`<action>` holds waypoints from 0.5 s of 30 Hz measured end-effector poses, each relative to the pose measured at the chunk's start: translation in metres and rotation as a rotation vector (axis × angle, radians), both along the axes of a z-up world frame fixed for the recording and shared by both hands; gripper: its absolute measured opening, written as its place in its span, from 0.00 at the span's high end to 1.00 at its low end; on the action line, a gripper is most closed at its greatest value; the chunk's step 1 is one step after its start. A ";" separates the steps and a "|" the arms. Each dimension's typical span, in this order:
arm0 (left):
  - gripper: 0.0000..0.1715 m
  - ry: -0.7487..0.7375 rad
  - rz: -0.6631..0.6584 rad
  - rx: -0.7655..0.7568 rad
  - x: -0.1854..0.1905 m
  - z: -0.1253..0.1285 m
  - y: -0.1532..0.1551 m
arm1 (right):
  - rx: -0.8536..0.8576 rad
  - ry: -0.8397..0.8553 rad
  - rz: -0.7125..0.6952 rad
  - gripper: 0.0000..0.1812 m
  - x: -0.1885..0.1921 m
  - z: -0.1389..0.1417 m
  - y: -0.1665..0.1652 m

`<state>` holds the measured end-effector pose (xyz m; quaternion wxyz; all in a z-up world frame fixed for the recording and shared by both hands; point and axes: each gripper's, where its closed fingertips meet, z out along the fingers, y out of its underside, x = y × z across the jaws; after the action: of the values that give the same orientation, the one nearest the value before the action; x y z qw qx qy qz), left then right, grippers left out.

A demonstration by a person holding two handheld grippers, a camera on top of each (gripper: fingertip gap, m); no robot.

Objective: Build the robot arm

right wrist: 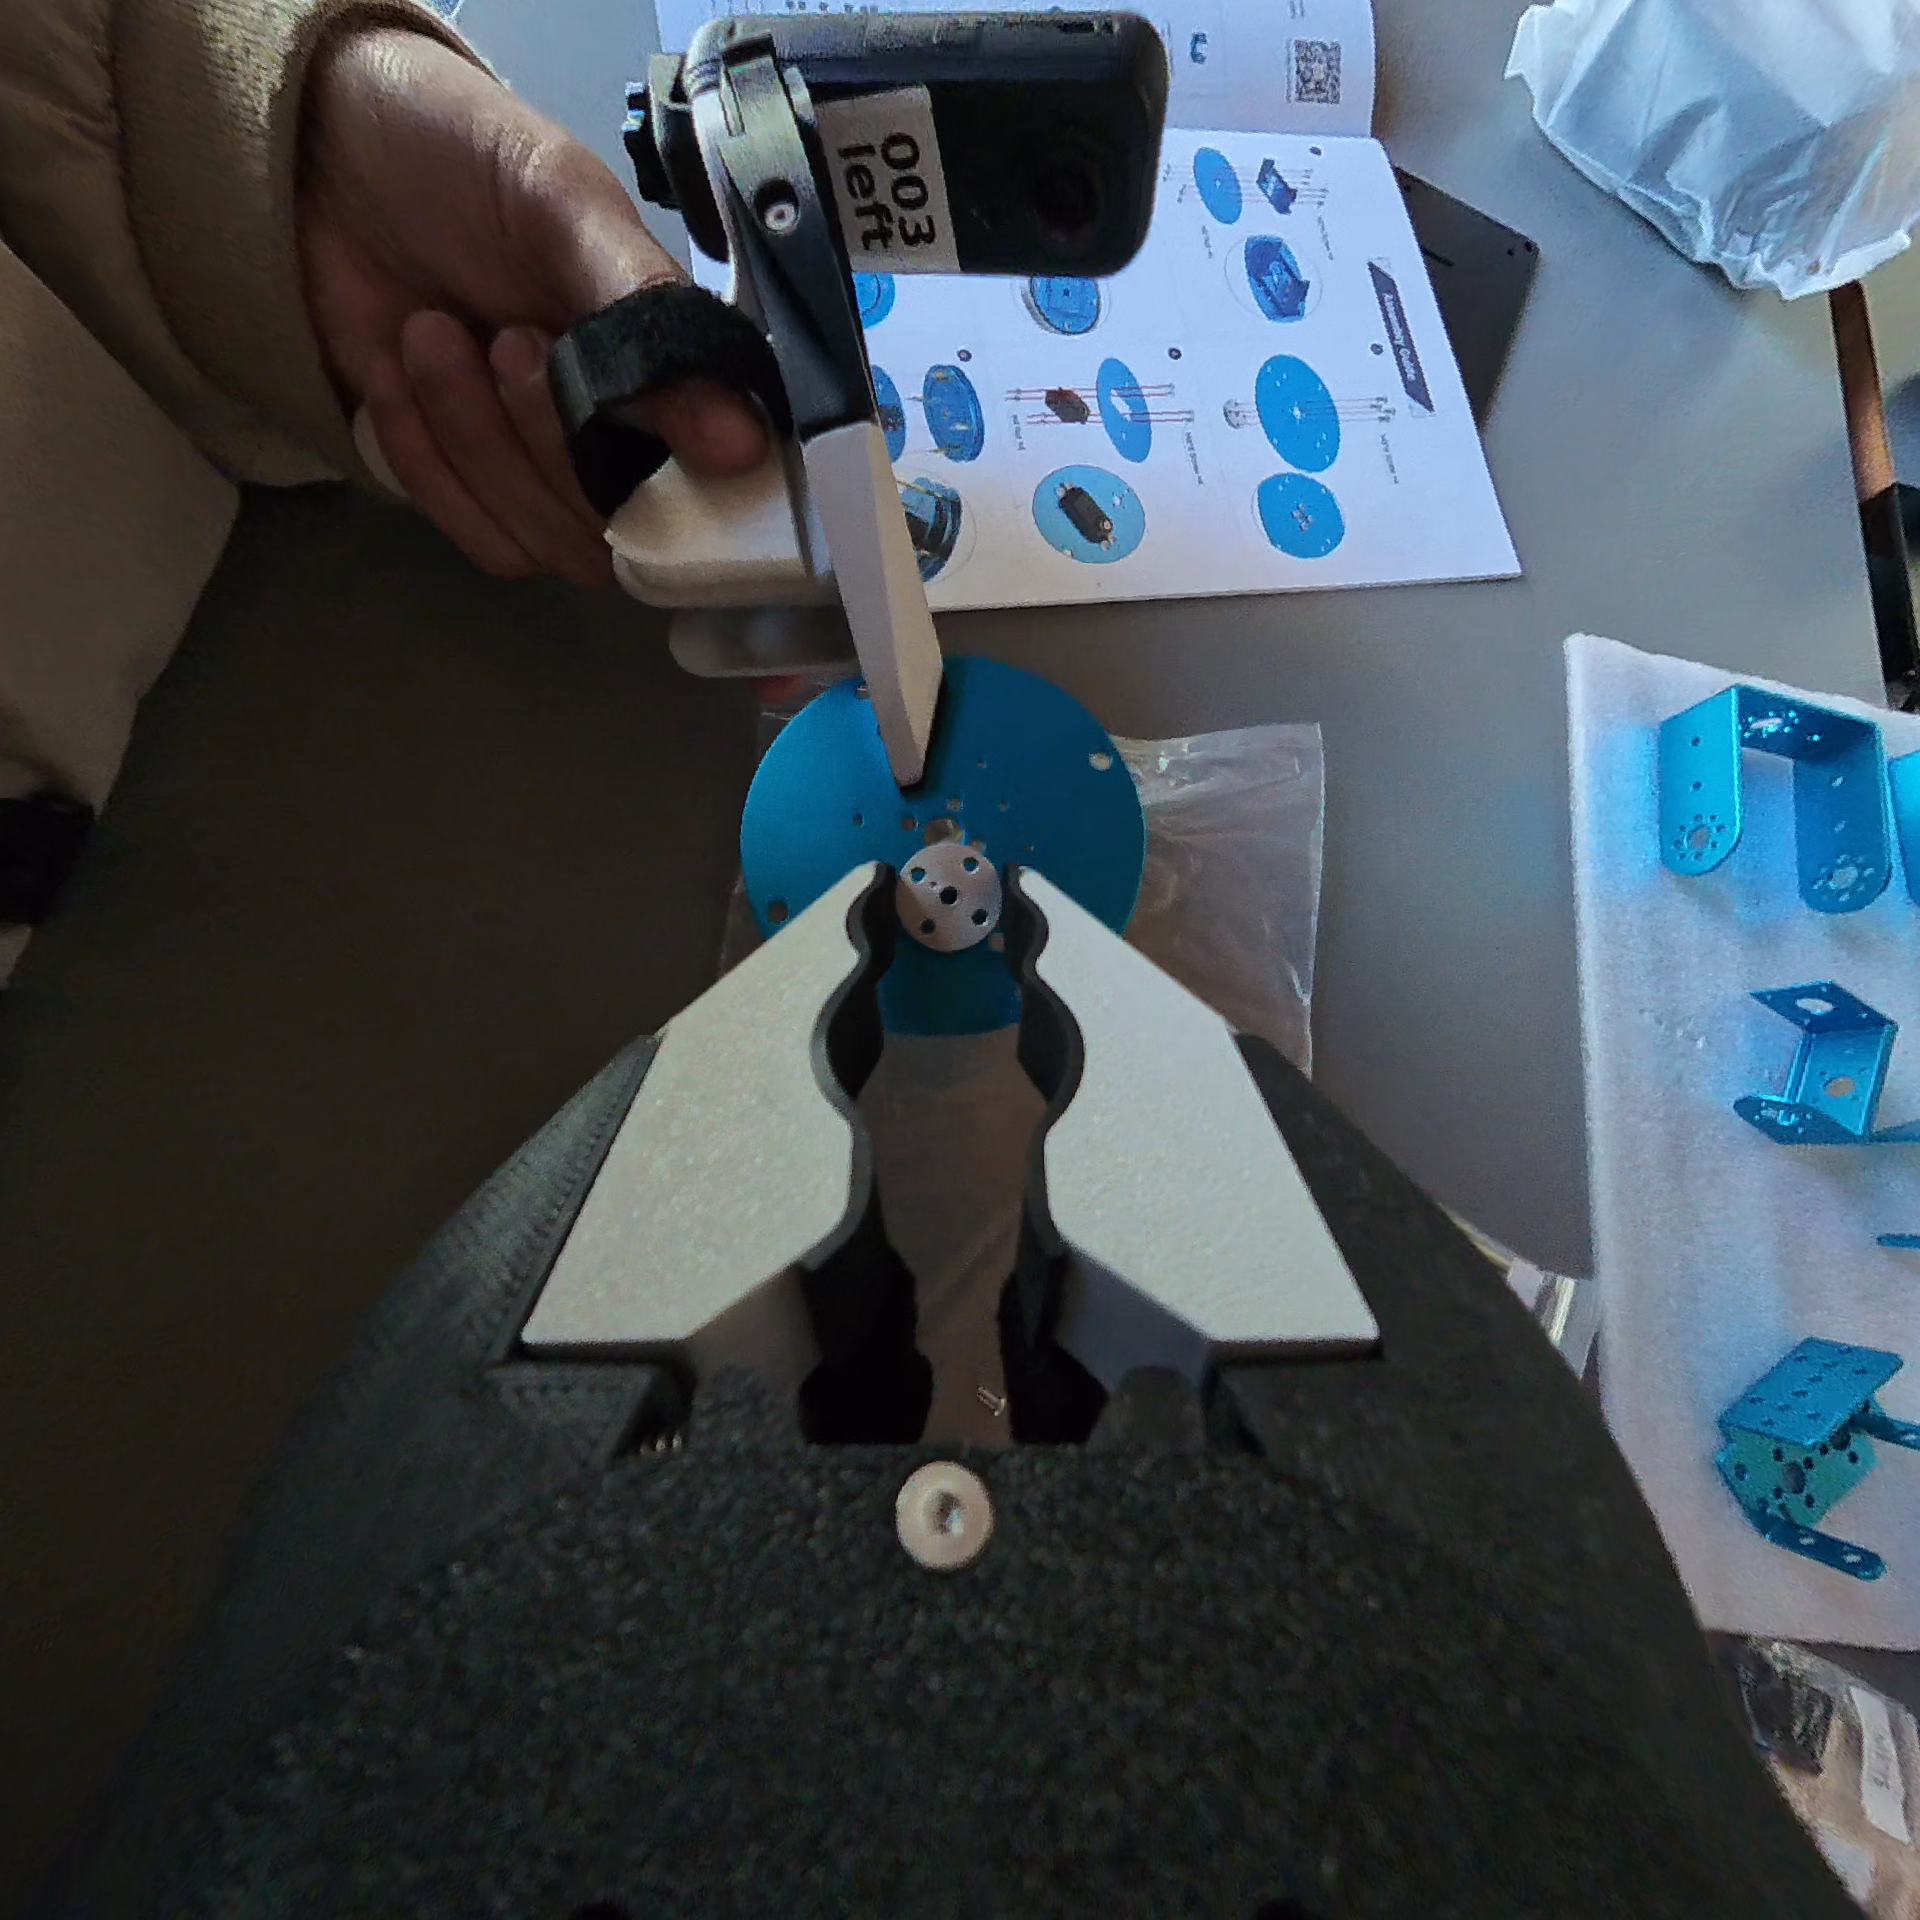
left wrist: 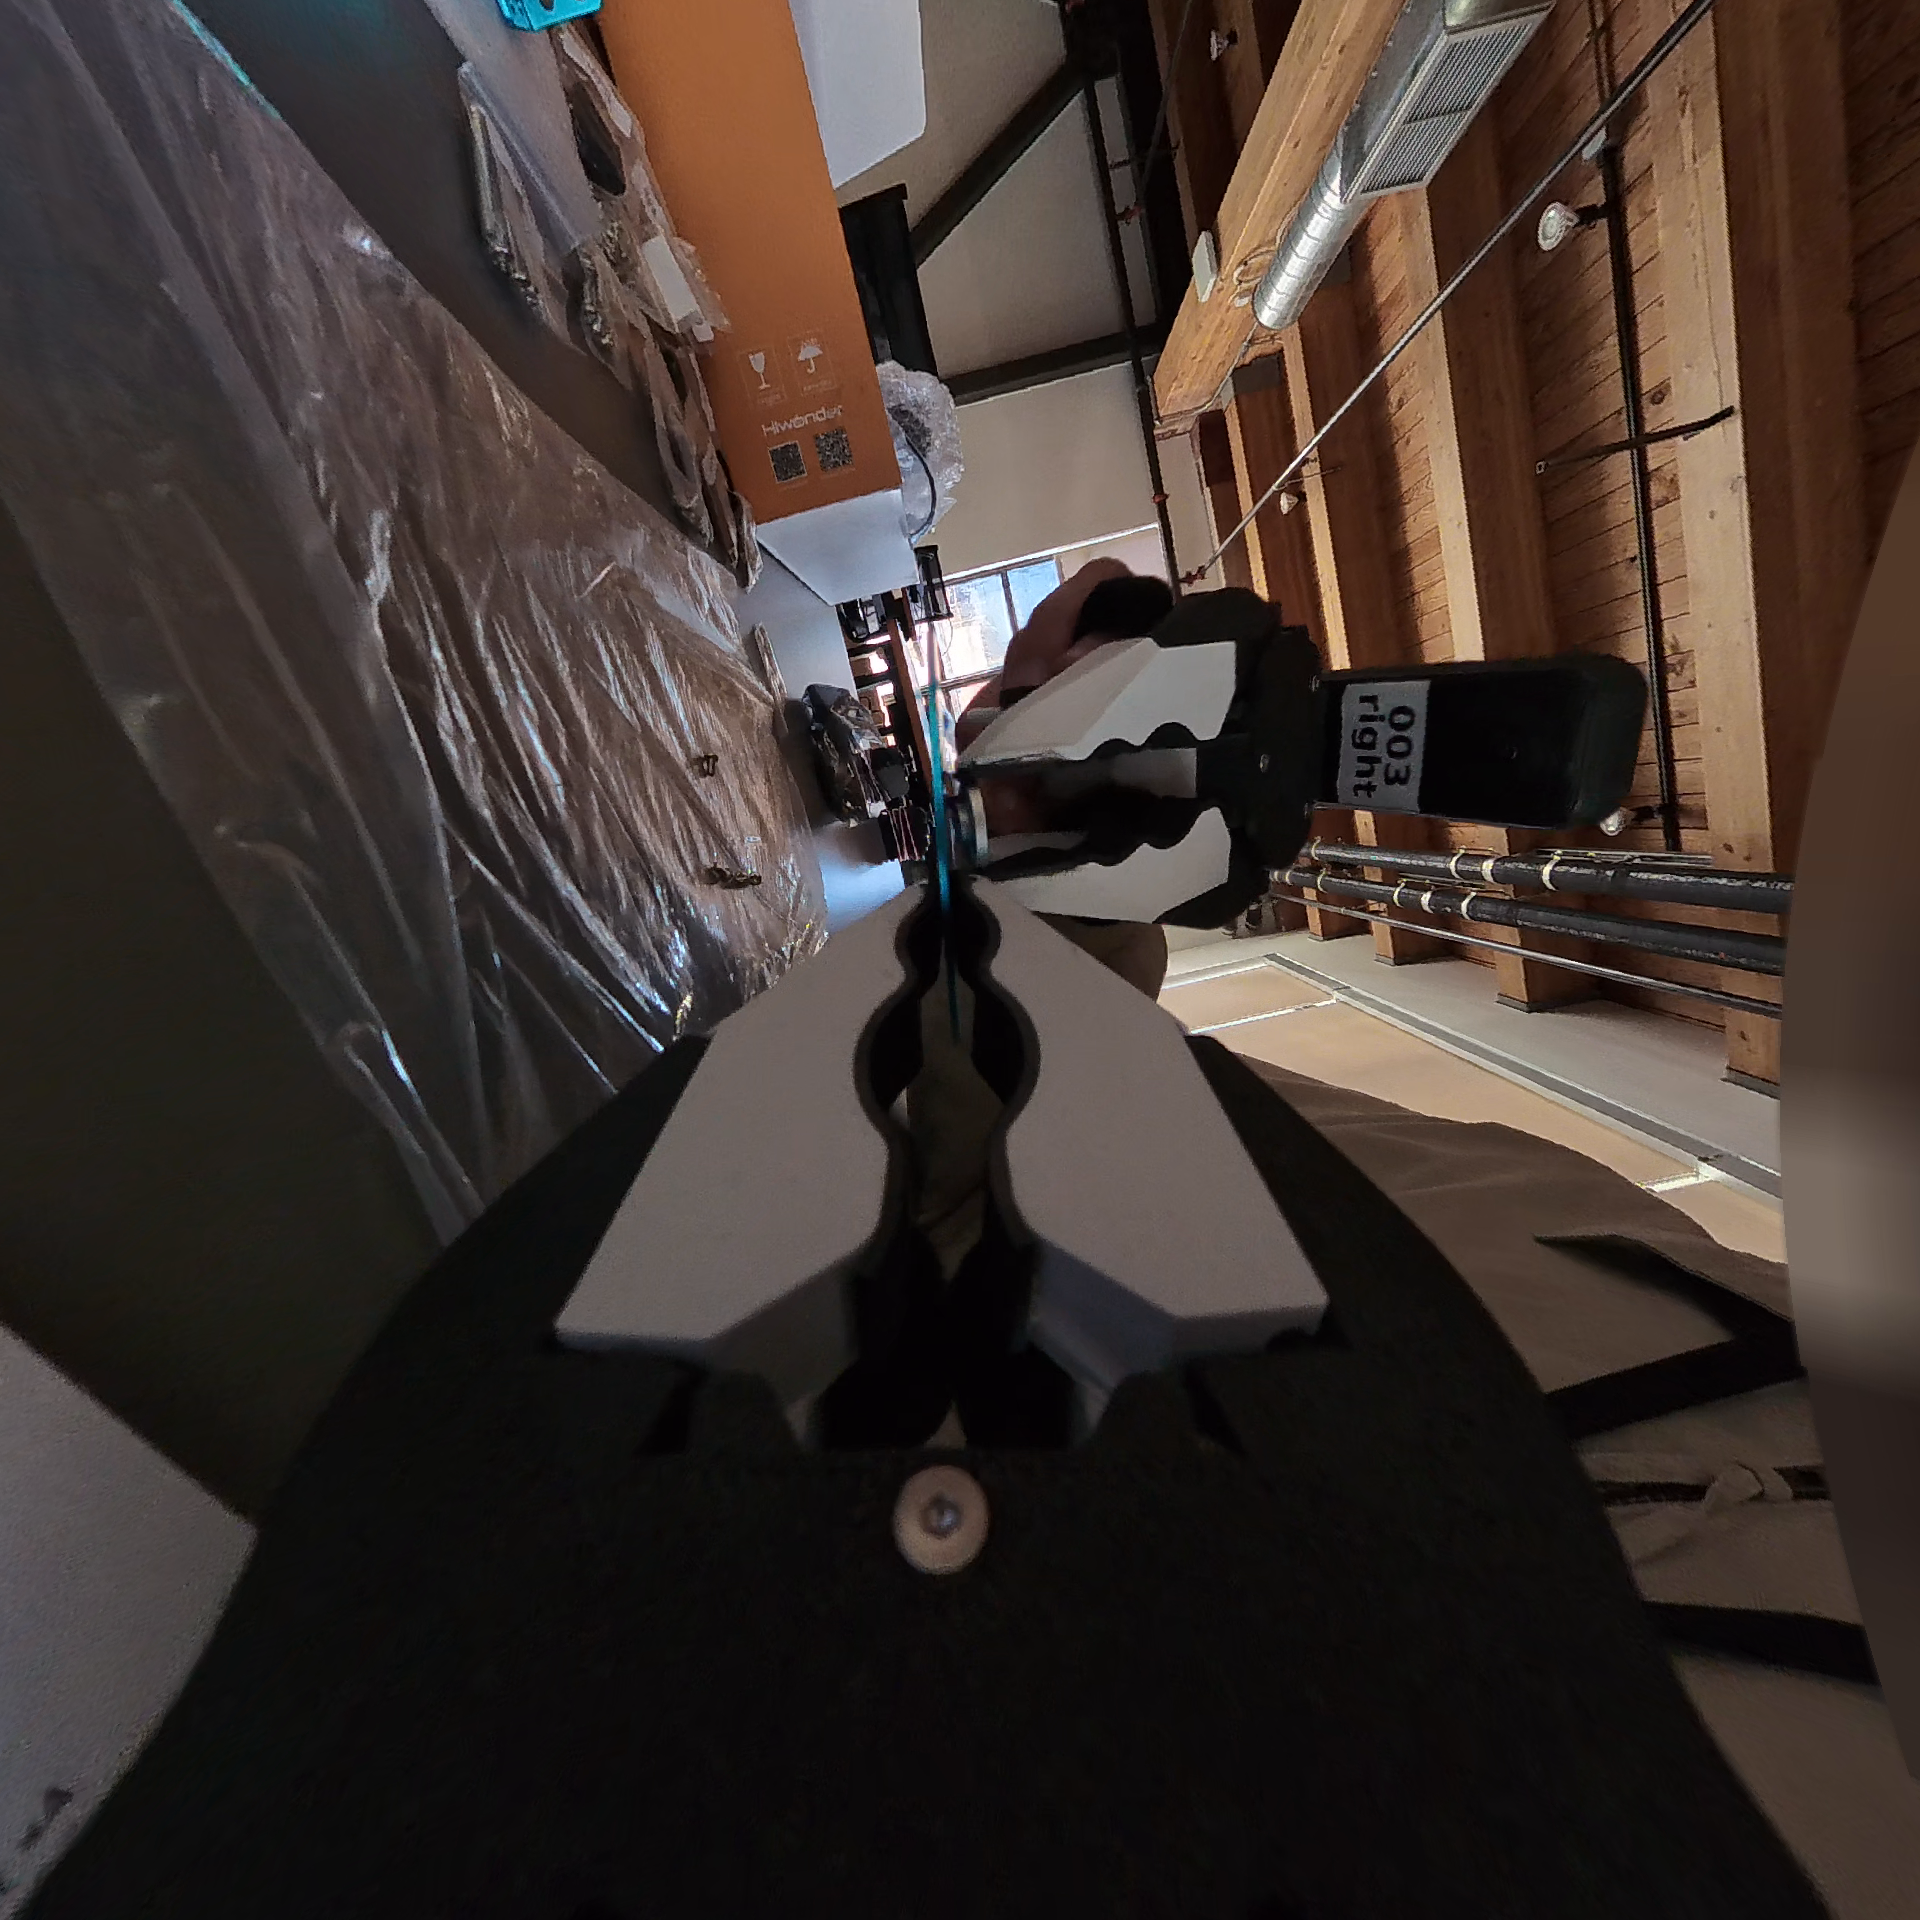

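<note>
Two grippers meet on one part. My right gripper point(right wrist: 943, 902) has its fingertips pinching a small silver hub point(right wrist: 948, 896), which sits against the centre of a blue round plate point(right wrist: 831, 800), so the hub lies dead ahead. My left gripper point(right wrist: 910, 774), coming from the far side, is pressed together on the plate's thin upper edge and holds it upright, face toward me. Farther off lie a clear bag point(right wrist: 1226, 831), an open instruction booklet point(right wrist: 1299, 416) and, right, blue brackets point(right wrist: 1766, 800) on white foam point(right wrist: 1662, 1195).
</note>
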<state>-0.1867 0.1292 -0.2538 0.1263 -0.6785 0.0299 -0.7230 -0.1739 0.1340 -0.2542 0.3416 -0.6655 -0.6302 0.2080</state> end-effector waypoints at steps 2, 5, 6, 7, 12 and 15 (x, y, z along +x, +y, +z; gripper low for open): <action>0.99 0.000 -0.002 -0.003 0.001 0.000 0.000 | 0.006 -0.018 0.022 0.90 -0.003 -0.002 -0.002; 0.99 0.002 -0.004 -0.011 0.001 -0.003 0.000 | 0.032 -0.039 0.039 0.90 -0.008 -0.005 -0.001; 0.99 -0.001 -0.007 -0.016 0.002 -0.003 -0.001 | 0.034 -0.039 0.044 0.90 -0.010 -0.006 -0.001; 0.99 -0.002 -0.009 -0.021 0.002 -0.004 -0.001 | 0.031 -0.040 0.049 0.89 -0.011 -0.006 0.000; 0.99 -0.009 -0.014 -0.038 0.004 -0.006 -0.002 | -0.006 -0.036 0.090 0.90 -0.012 -0.009 -0.003; 0.99 -0.010 -0.016 -0.044 0.004 -0.006 -0.002 | -0.010 -0.021 0.121 0.90 -0.012 -0.009 -0.005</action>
<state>-0.1826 0.1274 -0.2602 0.1056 -0.6774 0.0187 -0.7277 -0.1855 0.1293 -0.2636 0.3184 -0.6300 -0.6718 0.2245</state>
